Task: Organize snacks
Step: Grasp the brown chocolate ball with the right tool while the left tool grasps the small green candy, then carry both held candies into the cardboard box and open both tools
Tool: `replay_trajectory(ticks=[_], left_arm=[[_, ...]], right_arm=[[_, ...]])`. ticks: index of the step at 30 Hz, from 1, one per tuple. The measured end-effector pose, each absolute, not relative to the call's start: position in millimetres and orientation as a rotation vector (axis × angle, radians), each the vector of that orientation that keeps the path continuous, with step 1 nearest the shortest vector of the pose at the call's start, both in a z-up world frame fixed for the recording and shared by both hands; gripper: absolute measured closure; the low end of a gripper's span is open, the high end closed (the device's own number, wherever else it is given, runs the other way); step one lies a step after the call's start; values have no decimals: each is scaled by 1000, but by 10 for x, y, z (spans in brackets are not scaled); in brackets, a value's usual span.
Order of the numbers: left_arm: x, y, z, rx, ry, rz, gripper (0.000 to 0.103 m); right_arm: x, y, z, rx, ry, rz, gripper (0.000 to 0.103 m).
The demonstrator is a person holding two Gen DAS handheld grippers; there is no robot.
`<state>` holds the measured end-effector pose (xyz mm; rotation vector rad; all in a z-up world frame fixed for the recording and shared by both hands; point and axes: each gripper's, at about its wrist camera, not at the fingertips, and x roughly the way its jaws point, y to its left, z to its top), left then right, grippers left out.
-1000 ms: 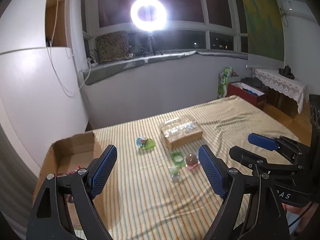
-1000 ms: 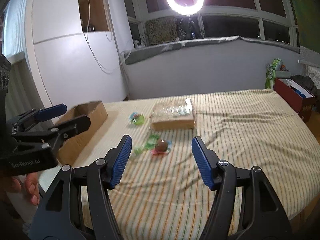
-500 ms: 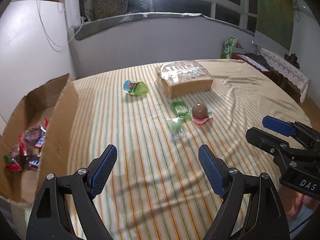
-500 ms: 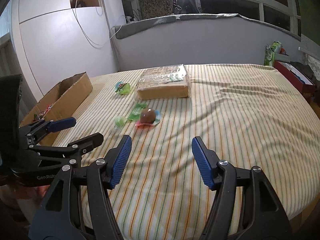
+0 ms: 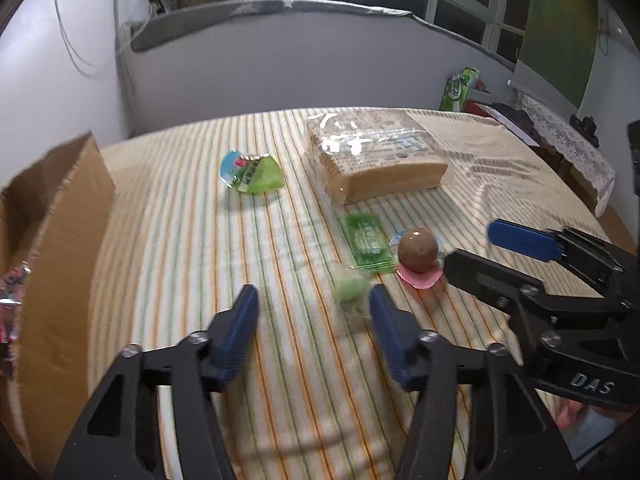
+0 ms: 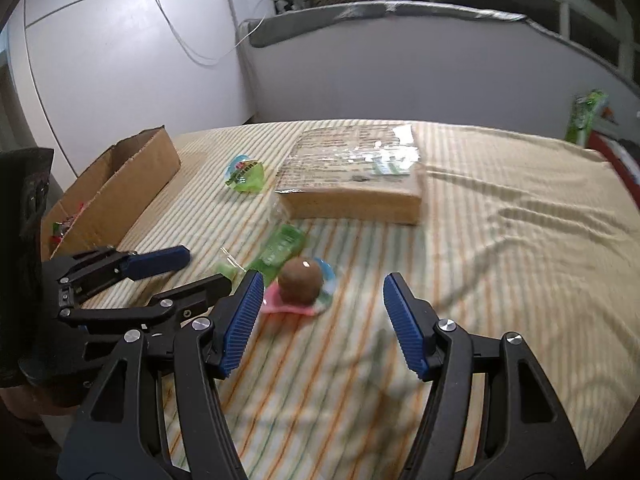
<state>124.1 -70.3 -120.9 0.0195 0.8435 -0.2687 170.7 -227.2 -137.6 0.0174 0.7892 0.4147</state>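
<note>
Snacks lie on the striped cloth: a wrapped loaf of cake [image 5: 376, 162] [image 6: 352, 184], a green-and-blue jelly cup [image 5: 252, 172] [image 6: 246, 176], a flat green packet [image 5: 366, 242] [image 6: 280, 250], a small round green sweet [image 5: 350, 288] [image 6: 225, 268], and a brown ball snack on a pink wrapper [image 5: 418, 254] [image 6: 300, 280]. My left gripper [image 5: 314, 332] is open, low over the cloth, the green sweet just inside its right finger. My right gripper [image 6: 322, 320] is open, just short of the brown ball. Each gripper shows in the other's view.
An open cardboard box [image 5: 60, 240] [image 6: 116, 184] holding several wrapped snacks stands at the left edge of the table. A white wall and a window ledge lie behind the table. A red box and a lace-covered side table [image 5: 560, 148] stand at the far right.
Both grippers have tipped down and moved forward toward the snacks. The left one now reaches the green sweet, the right one is close to the brown ball. Both stay open.
</note>
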Motion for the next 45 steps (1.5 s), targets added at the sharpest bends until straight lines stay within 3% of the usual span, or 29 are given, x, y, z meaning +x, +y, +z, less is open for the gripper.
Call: replay_trajectory(ticks=[3, 5, 6, 10, 12, 45], left_arm=[[1257, -665, -1213, -12, 839, -295, 67], [1244, -668, -1211, -18, 833, -300, 76], [1253, -658, -1210, -23, 832, -305, 77], [1268, -637, -1210, -43, 833, -334, 88], [1279, -633, -1215, -52, 833, -340, 88], [684, -415, -731, -74, 707, -307, 94]], right_arm=[[1789, -2214, -1442, 9, 822, 444, 39], [1800, -2167, -1473, -7, 834, 464, 62], [1796, -2147, -1478, -17, 834, 462, 69], [1784, -2157, -1478, -2, 825, 462, 71], [1774, -2204, -1466, 21, 814, 454, 74], [882, -2560, -1058, 112, 643, 333, 75]])
